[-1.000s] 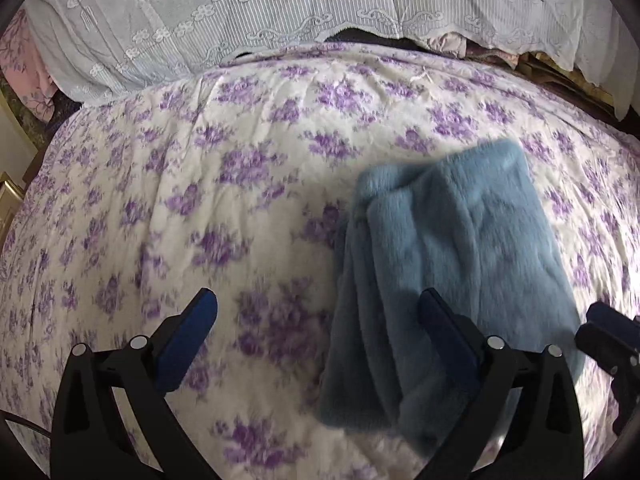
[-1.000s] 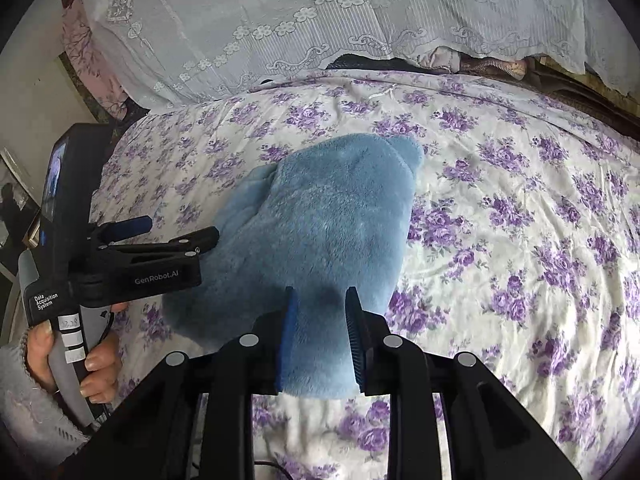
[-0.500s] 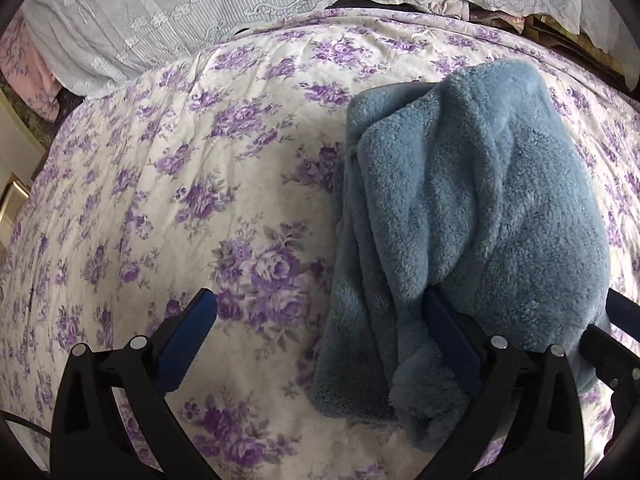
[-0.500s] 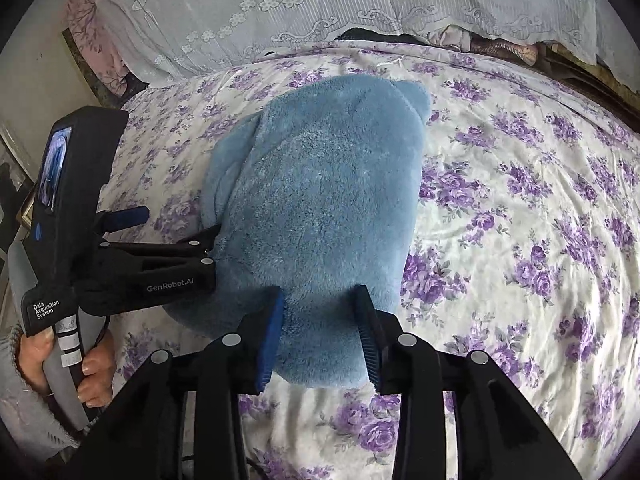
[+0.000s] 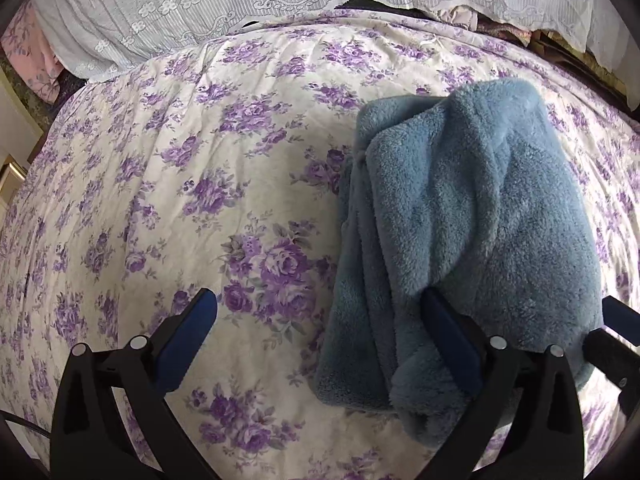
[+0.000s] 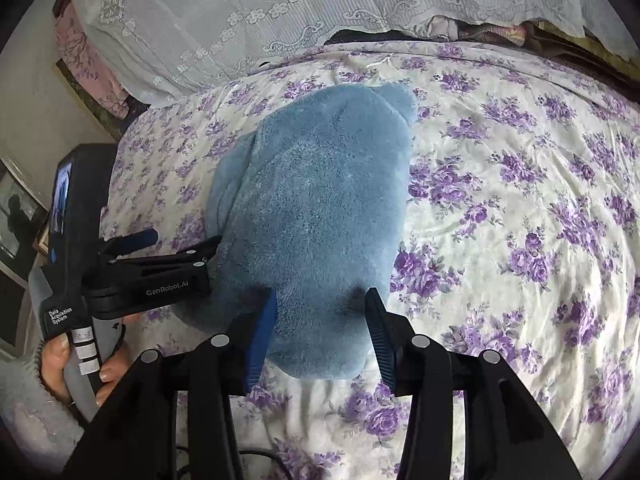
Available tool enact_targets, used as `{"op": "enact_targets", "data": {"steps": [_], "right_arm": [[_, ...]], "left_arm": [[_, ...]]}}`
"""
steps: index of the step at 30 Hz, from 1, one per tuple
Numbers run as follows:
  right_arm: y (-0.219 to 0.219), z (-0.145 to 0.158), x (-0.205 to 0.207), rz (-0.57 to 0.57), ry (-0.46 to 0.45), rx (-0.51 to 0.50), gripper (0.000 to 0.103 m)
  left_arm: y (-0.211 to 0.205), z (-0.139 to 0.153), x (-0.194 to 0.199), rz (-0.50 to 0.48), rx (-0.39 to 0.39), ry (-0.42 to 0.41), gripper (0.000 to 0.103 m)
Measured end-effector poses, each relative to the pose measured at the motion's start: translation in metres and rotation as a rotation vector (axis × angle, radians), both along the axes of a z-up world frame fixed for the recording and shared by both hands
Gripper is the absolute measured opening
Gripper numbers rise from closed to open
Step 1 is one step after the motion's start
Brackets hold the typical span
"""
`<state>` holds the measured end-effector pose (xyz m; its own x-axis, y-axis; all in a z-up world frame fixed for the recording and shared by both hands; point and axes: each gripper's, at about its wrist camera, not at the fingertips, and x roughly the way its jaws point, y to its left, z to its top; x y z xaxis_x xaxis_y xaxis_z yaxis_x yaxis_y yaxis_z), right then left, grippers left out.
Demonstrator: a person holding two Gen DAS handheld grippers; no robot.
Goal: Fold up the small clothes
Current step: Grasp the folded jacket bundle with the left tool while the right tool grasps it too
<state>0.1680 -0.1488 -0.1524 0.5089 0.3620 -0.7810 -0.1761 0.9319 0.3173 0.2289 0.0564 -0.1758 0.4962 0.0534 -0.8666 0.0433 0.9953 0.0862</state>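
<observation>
A folded blue fleece garment [image 5: 472, 216] lies on the floral bedsheet [image 5: 200, 184]. My left gripper [image 5: 318, 300] is open wide at its near left corner. The right-hand finger [image 5: 448, 332] rests against the folded layers, and the other finger is over bare sheet. In the right wrist view the garment [image 6: 316, 208] has its near edge between the jaws of my right gripper [image 6: 321, 296]. Those jaws are opening, and the fleece sits loosely between the pads. My left gripper [image 6: 186, 240] shows there at the garment's left side, held by a hand [image 6: 52, 364].
White lace fabric [image 5: 248, 8] covers the head of the bed, with piled cloth [image 6: 480, 32] behind it. The sheet spreads wide to the left of the garment in the left wrist view and to the right of it in the right wrist view. Furniture [image 6: 20, 216] stands past the bed's left edge.
My right gripper's jaws have widened around the garment's near edge. The garment fills more of both views than a second ago. My left gripper stays open.
</observation>
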Motion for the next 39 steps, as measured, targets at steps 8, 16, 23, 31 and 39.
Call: {"op": "enact_targets", "data": {"steps": [8, 16, 23, 31, 39], "right_arm": [[-0.027, 0.006, 0.0, -0.064, -0.002, 0.074, 0.07], [-0.041, -0.003, 0.025, -0.105, 0.025, 0.163, 0.076], [-0.038, -0.019, 0.059, -0.106, 0.06, 0.215, 0.079], [-0.034, -0.05, 0.082, -0.12, 0.118, 0.314, 0.086], [-0.035, -0.065, 0.083, -0.119, 0.145, 0.41, 0.086]], "left_arm": [[-0.001, 0.016, -0.006, -0.012, -0.002, -0.018, 0.098], [-0.003, 0.018, 0.01, -0.033, -0.05, -0.003, 0.098], [0.004, 0.007, 0.034, -0.04, -0.185, 0.037, 0.099], [0.016, -0.018, 0.046, -0.028, -0.356, 0.096, 0.099], [0.028, -0.019, 0.039, -0.056, -0.508, 0.082, 0.098]]}}
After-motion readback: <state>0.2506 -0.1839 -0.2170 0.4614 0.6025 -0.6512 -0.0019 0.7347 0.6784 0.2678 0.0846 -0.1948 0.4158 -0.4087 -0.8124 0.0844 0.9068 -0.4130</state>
